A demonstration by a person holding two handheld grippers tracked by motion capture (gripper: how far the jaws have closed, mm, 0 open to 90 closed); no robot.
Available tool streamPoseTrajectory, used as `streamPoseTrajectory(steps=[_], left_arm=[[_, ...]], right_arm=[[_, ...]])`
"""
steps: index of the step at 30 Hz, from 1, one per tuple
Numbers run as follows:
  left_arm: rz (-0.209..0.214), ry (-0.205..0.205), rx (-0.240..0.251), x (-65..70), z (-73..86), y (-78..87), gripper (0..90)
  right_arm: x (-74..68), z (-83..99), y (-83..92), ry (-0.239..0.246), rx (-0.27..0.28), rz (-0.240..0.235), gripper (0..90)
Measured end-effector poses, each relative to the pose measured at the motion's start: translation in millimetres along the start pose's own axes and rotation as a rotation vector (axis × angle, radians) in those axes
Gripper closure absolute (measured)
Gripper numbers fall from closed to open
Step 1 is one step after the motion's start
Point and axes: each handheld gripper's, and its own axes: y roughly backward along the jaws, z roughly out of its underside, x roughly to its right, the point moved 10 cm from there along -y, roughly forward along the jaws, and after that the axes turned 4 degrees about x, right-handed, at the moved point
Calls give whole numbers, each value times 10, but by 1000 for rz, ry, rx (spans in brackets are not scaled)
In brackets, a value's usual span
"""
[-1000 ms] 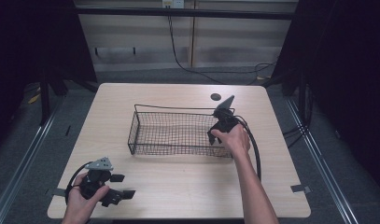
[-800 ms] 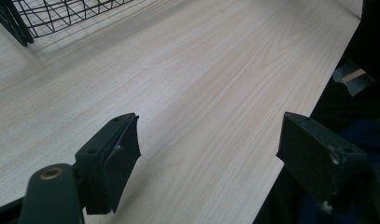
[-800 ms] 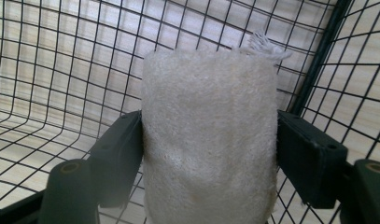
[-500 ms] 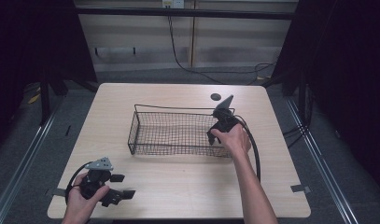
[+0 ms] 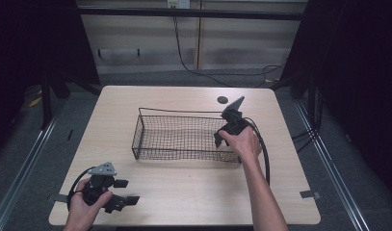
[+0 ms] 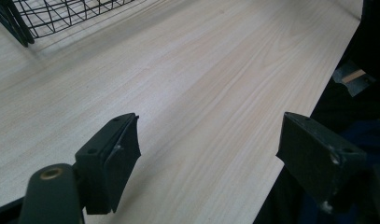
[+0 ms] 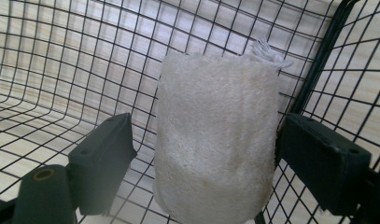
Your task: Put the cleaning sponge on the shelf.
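Right tongs [image 5: 217,140] lowered into the right end of the wire basket [image 5: 184,137], held by the right hand [image 5: 241,142] at the basket's near right corner. Jaws spread wide, just been opening, with a cream terry cloth [image 7: 215,140] standing between them in the right gripper view. Left pad clearly apart from the cloth; right pad [image 7: 318,161] close against its edge, contact there hard to judge, so no real pinch visible. Cloth rolled or folded into an upright bundle, frayed corner at its top, leaning toward the basket's mesh wall just behind the tongs and near the basket's dark corner post.

Left tongs [image 5: 125,192] well apart from the basket, low over the near left part of the counter [image 5: 193,192], gripped by the left hand [image 5: 85,209]. Jaws spread wide with bare wood between them in the left gripper view; a corner of the basket far ahead of them at upper left, counter edge just off the right jaw.

A small dark disc [image 5: 222,100] on the counter beyond the right tongs, outside the basket.
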Motion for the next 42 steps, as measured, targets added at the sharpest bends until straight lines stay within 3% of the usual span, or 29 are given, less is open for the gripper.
streamPoseTrajectory(steps=[8, 11, 14, 21, 42], left_arm=[[-2, -6, -8, -3, 7, 0, 203], [-1, -4, -11, -4, 9, 0, 203], [-4, -6, -10, -4, 8, 0, 203], [0, -3, -8, -1, 6, 1, 203], [-2, 1, -7, -5, 8, -3, 203]], right_arm=[[-6, -11, 47, 12, 24, -24, 169], [8, -21, 98, 33, 30, 1, 177], [0, -38, 164, 37, 39, -3, 173], [25, -12, 247, 36, 59, -24, 180], [-112, 151, 434, 111, 136, -105, 220]])
